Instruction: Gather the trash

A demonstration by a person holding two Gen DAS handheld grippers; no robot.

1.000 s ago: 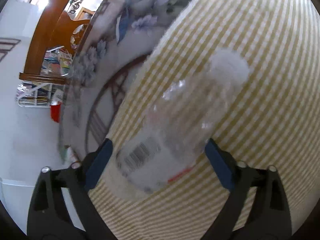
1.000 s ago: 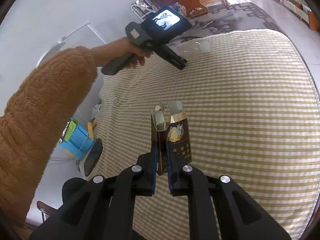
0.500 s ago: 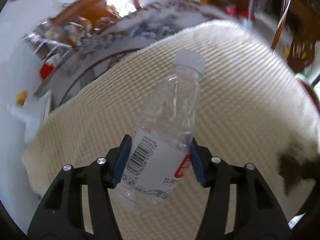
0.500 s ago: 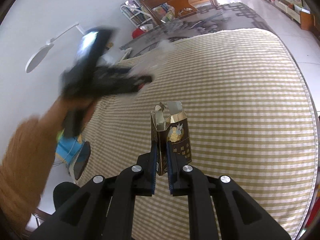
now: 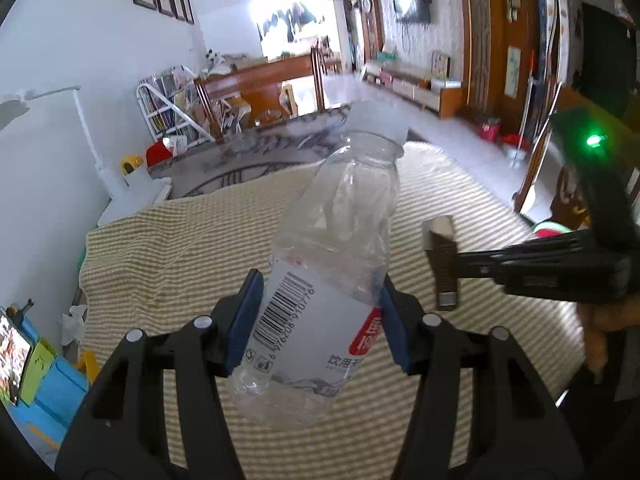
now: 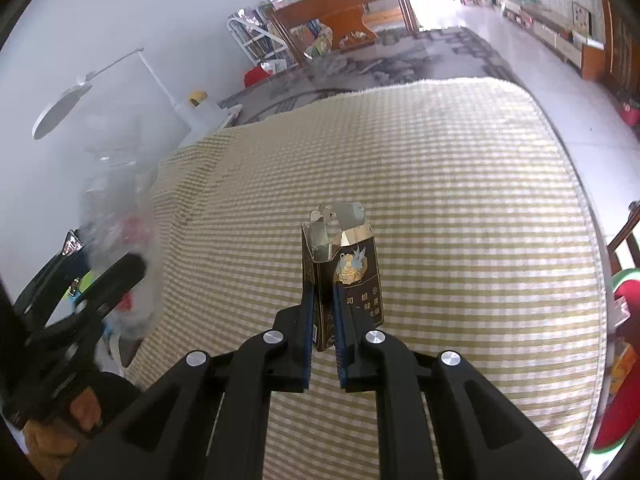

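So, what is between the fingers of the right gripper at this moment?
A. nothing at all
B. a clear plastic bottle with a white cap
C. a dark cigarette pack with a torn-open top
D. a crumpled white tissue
C: in the right wrist view the right gripper is shut on the dark cigarette pack, whose foil top is torn open; the clear bottle sits in the left gripper instead.
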